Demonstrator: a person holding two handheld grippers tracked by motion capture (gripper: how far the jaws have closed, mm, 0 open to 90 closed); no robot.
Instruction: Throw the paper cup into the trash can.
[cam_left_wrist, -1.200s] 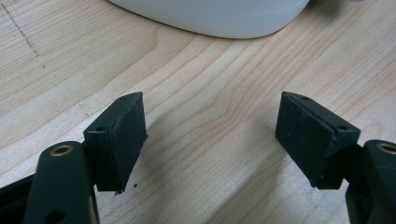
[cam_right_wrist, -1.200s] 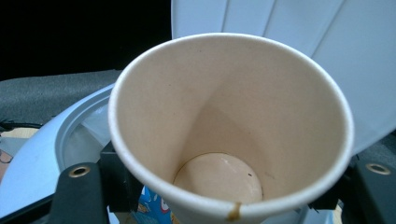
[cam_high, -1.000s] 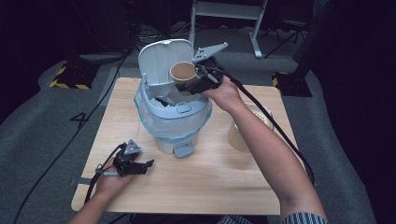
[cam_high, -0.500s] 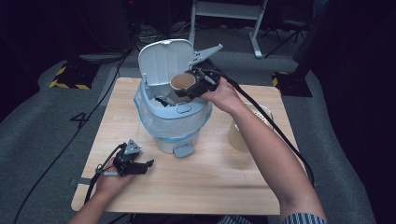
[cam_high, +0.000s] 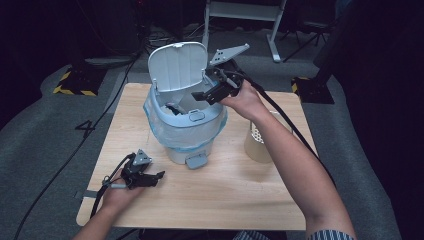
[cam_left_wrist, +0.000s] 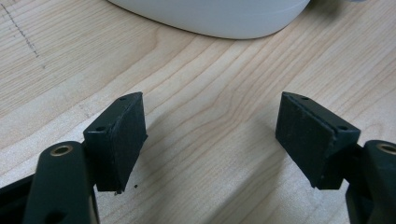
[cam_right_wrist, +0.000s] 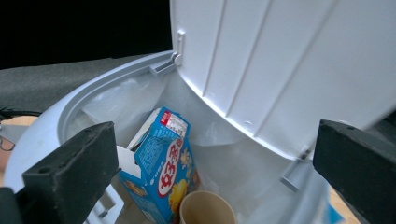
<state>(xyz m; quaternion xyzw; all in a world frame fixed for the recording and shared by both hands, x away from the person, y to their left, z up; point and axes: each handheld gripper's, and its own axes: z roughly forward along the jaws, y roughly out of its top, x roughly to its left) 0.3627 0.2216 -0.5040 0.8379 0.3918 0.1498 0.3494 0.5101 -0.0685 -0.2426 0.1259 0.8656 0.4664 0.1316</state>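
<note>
Right tool (cam_high: 207, 92) held over the open bin (cam_high: 185, 125), jaws spread wide and just been opening, nothing between them. Seen in the right gripper view: paper cup (cam_right_wrist: 207, 209) lying down inside the bin, mouth up, beside a blue carton (cam_right_wrist: 161, 168), both resting against the clear liner (cam_right_wrist: 116, 100). Cup free of the pads, well below them. Lid (cam_high: 178, 66) standing upright at the back of the bin, ribbed underside facing the tool. Pedal (cam_high: 196, 160) sticking out at the bin's foot toward the near edge of the counter (cam_high: 235, 195).

Left tool (cam_high: 145, 177) lying low on the counter near the front left corner, jaws apart, empty; bare wood between the pads in the left gripper view, with the bin's white base (cam_left_wrist: 210, 18) just ahead. Left hand (cam_high: 116, 195) gripping it from below, cable trailing off the counter's edge.

A pale perforated container (cam_high: 257, 142) standing on the counter right of the bin, partly hidden behind the right forearm.
</note>
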